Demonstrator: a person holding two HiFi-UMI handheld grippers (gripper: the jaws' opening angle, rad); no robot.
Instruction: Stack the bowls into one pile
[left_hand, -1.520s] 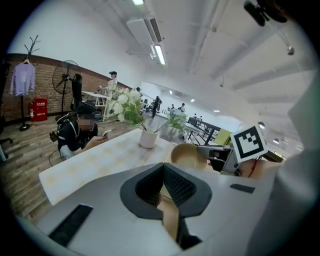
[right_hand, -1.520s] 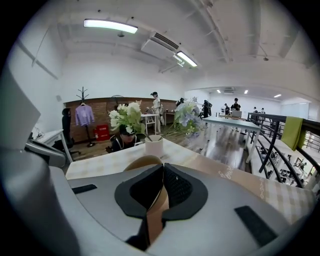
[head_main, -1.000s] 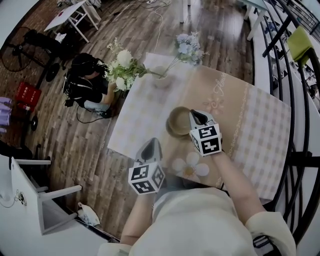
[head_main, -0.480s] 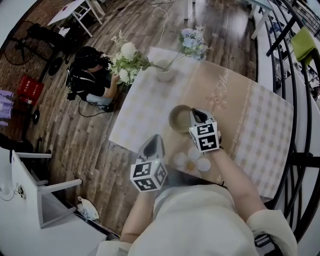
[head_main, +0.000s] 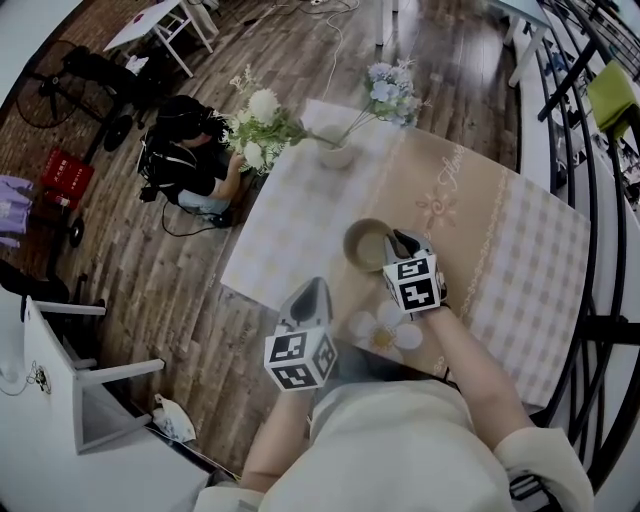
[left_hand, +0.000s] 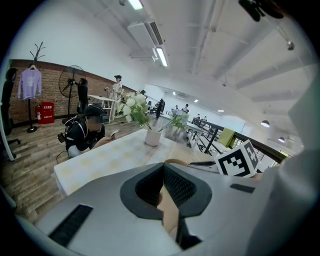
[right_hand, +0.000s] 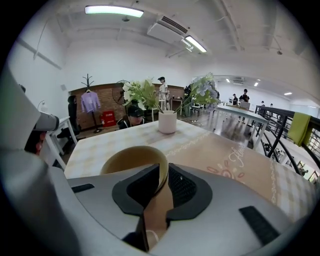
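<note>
Between right gripper jaws, bowl rim, clamped

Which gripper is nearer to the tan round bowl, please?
Right. The right gripper grips the tan round bowl by its rim; the left gripper hangs apart, over the table's near edge.

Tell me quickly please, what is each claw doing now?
Left claw: closed, holding nothing.
Right claw: closed on the rim of the tan round bowl.
</note>
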